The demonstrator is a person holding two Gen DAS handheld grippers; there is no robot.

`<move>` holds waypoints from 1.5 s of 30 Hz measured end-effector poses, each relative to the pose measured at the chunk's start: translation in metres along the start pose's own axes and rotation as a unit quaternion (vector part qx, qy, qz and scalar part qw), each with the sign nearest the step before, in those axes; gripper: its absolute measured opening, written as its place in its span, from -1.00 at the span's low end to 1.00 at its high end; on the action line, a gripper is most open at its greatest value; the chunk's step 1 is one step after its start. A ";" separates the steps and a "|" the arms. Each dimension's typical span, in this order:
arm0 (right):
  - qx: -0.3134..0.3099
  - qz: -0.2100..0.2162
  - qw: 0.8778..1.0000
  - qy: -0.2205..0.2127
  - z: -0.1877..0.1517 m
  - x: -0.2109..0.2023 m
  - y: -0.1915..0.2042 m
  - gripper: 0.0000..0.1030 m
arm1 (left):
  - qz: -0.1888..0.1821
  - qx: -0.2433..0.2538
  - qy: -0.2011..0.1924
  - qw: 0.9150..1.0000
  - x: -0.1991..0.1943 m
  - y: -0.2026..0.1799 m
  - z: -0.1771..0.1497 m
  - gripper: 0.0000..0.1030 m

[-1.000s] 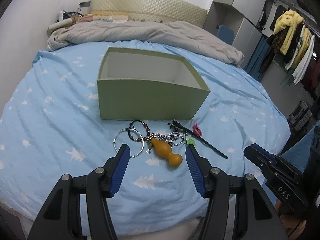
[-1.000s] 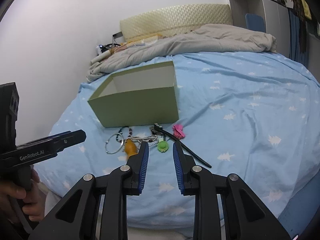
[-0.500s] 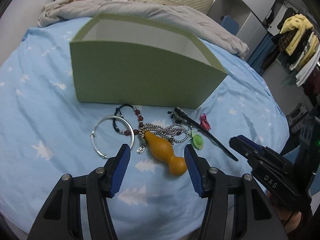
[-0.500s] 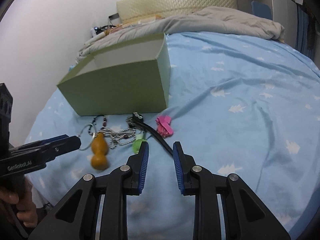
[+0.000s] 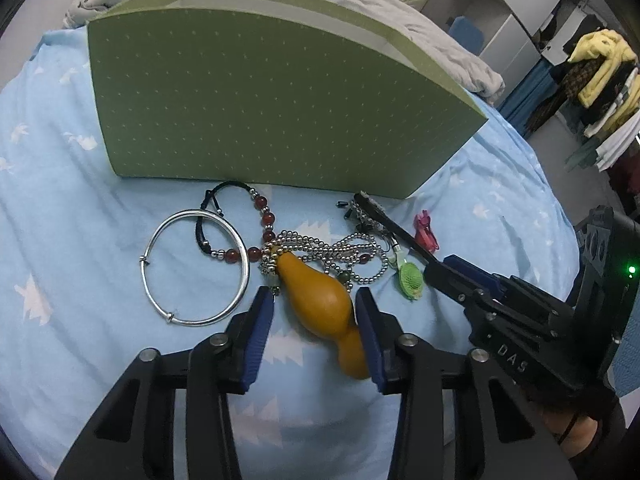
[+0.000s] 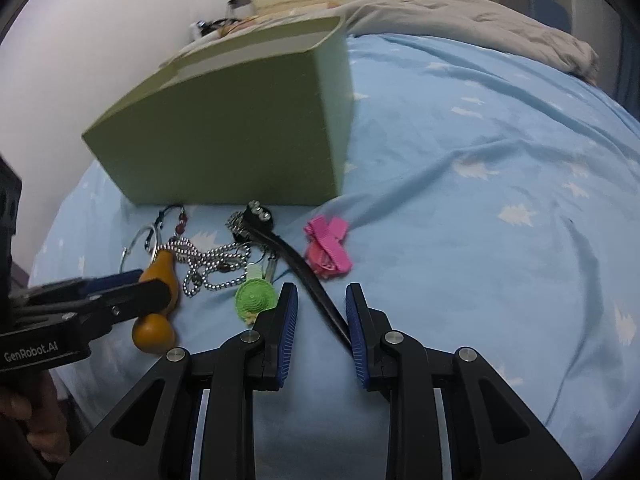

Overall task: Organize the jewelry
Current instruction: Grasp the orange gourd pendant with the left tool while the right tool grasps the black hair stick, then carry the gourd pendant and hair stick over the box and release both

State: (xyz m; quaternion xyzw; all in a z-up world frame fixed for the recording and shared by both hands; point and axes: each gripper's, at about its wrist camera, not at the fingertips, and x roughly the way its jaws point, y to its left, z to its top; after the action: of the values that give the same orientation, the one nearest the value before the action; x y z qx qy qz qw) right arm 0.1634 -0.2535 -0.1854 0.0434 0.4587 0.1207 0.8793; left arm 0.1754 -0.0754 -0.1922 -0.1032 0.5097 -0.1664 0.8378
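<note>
Jewelry still lies loose on the blue bedsheet (image 5: 60, 200), near the front wall of the green box (image 5: 260, 92); nothing visibly sorted yet. Largest to smallest: silver bangle (image 5: 160, 240), orange gourd pendant (image 5: 320, 300), bead chain (image 5: 340, 248), black hair stick (image 6: 304, 272), pink clip (image 6: 326, 246). Both cameras sit lower and closer than a second ago. Left gripper (image 5: 314, 312), jaws just narrowing, straddles the gourd, not clearly pinching. Right gripper (image 6: 320, 312), narrow, straddles the stick's near end.

My right finger (image 6: 356, 320) covers black stick (image 6: 304, 272) tip; green box (image 5: 256, 92) interior hidden; my left gripper (image 6: 120, 292) masks gourd (image 6: 160, 276) middle.
</note>
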 end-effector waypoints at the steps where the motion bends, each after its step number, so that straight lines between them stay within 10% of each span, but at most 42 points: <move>1: -0.006 0.004 1.000 0.001 0.001 0.002 0.002 -0.56 | 0.000 0.000 0.000 1.000 0.001 0.000 0.000 -0.24; 12: -0.057 0.010 0.998 0.012 0.004 0.004 0.019 -0.89 | 0.002 0.026 0.005 1.000 0.003 -0.015 0.002 -0.36; 45: -0.011 -0.020 0.997 -0.074 -0.037 -0.126 0.082 -0.89 | 0.023 0.078 -0.083 0.993 -0.134 -0.017 -0.042 -0.36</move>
State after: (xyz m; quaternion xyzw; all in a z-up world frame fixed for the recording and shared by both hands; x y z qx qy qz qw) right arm 0.0496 -0.2069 -0.0905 0.0333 0.3916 0.1046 0.9136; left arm 0.0777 -0.0402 -0.0958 -0.0395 0.4260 -0.1774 0.8863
